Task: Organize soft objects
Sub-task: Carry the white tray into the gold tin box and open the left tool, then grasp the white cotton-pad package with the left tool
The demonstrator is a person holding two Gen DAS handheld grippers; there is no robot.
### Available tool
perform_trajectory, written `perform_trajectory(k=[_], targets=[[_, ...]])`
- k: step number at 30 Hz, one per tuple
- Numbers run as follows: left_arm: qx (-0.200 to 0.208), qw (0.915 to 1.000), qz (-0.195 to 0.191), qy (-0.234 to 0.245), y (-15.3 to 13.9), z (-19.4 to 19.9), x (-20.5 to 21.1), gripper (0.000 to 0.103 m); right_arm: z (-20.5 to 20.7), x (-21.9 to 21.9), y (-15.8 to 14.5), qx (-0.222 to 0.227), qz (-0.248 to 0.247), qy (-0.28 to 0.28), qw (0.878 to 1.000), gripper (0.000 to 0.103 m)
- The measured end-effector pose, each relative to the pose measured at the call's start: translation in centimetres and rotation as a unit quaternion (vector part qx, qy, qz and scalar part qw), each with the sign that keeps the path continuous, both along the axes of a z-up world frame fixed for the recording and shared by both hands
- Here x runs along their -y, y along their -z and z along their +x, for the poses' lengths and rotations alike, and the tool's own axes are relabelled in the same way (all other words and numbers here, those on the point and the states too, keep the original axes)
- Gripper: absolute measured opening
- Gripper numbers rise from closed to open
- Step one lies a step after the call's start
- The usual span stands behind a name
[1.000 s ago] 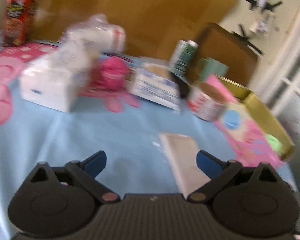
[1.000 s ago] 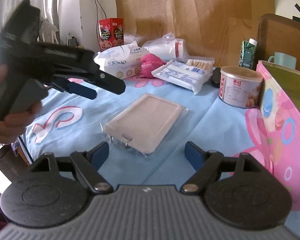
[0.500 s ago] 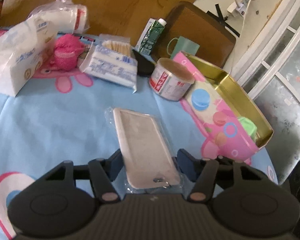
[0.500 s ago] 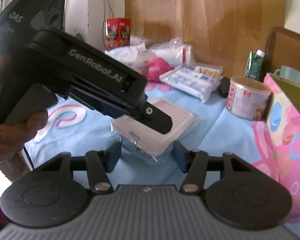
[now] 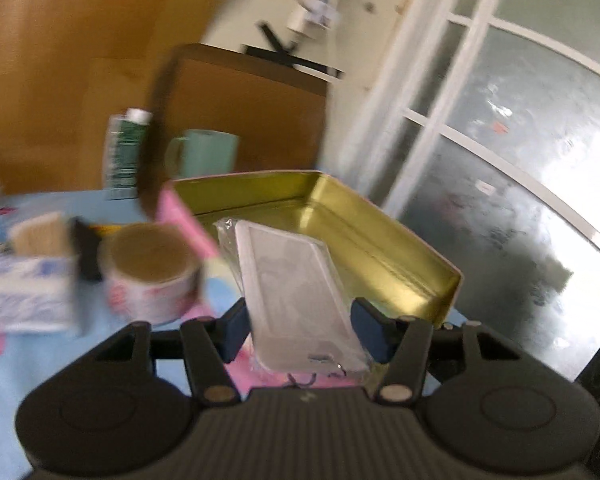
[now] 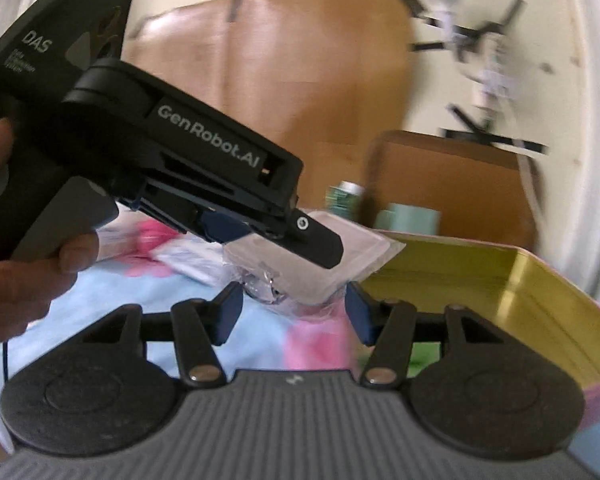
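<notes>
A pale soft case (image 5: 296, 292) in clear plastic wrap is off the table, tilted, with my left gripper (image 5: 300, 332) shut across its near end. It hangs over the near left rim of the open tin (image 5: 380, 248), gold inside and pink outside. In the right wrist view the left gripper (image 6: 300, 236) reaches in from the left, held by a person's hand (image 6: 20, 272). The wrapped case (image 6: 360, 244) pokes out under its black finger (image 6: 320, 244). My right gripper (image 6: 292, 312) is half closed, its blue pads touching the crumpled wrap at the case's near corner. The tin (image 6: 520, 288) lies to the right.
A round can (image 5: 148, 276), a box of cotton swabs (image 5: 32, 280), a green carton (image 5: 124, 152) and a teal mug (image 5: 208, 152) stand left of the tin on the blue cloth. A brown board (image 5: 252, 120) rises behind. A glazed door (image 5: 500, 160) fills the right.
Both grippers closed around the wrapped case, which lay flat on the blue cloth. The left gripper then lifted it and swung right to the tin; the right gripper rose with it.
</notes>
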State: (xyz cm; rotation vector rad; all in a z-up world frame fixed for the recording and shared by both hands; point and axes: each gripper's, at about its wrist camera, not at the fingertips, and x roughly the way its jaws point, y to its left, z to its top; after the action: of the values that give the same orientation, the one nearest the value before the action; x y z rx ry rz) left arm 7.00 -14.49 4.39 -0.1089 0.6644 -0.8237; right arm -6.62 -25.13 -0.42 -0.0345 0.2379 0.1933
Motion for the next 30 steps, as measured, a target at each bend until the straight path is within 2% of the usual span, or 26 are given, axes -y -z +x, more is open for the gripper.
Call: perform_trajectory(k=[4, 6, 8, 11, 15, 18, 20, 22, 25, 29, 30], targets=[[-0.016, 0.9997, 0.008, 0.017, 1.4, 1.6, 4.0, 0.055, 0.8, 2.7, 0.8, -0.021, 0.014, 0.040, 0.999, 0.059], [-0.015, 0.9996, 0.020, 0.011, 2.2, 2.2, 5.6, 0.062, 1.5, 3.7, 1.3, -0.031, 0.018, 0.061, 0.998, 0.061], [-0.017, 0.9995, 0.027, 0.004, 2.5, 2.3, 6.0, 0.065, 2.4, 4.1, 1.9, -0.037, 0.004, 0.103, 0.994, 0.062], [-0.012, 0.9999, 0.008, 0.007, 1.9, 1.6, 4.5, 0.072, 2.0, 5.0, 2.2, -0.033, 0.025, 0.115, 0.993, 0.063], [0.025, 0.9992, -0.016, -0.027, 0.7, 0.1, -0.5, 0.082, 0.8, 4.7, 1.5, 0.009, 0.040, 0.106, 0.993, 0.063], [0.029, 0.9964, -0.007, -0.079, 1.2, -0.4, -4.9, 0.083, 0.6, 3.5, 0.6, 0.035, 0.054, 0.072, 0.995, 0.063], [0.021, 0.9921, 0.006, -0.124, 2.1, -0.4, -7.9, 0.083, 1.1, 2.3, 0.1, 0.036, 0.061, 0.035, 0.997, 0.063], [0.011, 0.9871, 0.019, -0.159, 3.2, -0.2, -10.6, 0.083, 2.2, 0.5, 0.0, 0.019, 0.066, -0.011, 0.998, 0.063], [-0.004, 0.9731, 0.039, -0.227, 5.3, -0.2, -15.0, 0.083, 4.4, -2.8, 0.3, -0.024, 0.069, -0.056, 0.996, 0.063], [-0.031, 0.9586, 0.036, -0.281, 7.6, -0.1, -19.7, 0.082, 8.6, -7.3, 0.3, -0.058, 0.045, -0.107, 0.992, 0.063], [-0.020, 0.9588, 0.024, -0.282, 8.0, -0.4, -20.6, 0.081, 9.8, -8.4, 0.3, -0.062, 0.031, -0.115, 0.991, 0.063]])
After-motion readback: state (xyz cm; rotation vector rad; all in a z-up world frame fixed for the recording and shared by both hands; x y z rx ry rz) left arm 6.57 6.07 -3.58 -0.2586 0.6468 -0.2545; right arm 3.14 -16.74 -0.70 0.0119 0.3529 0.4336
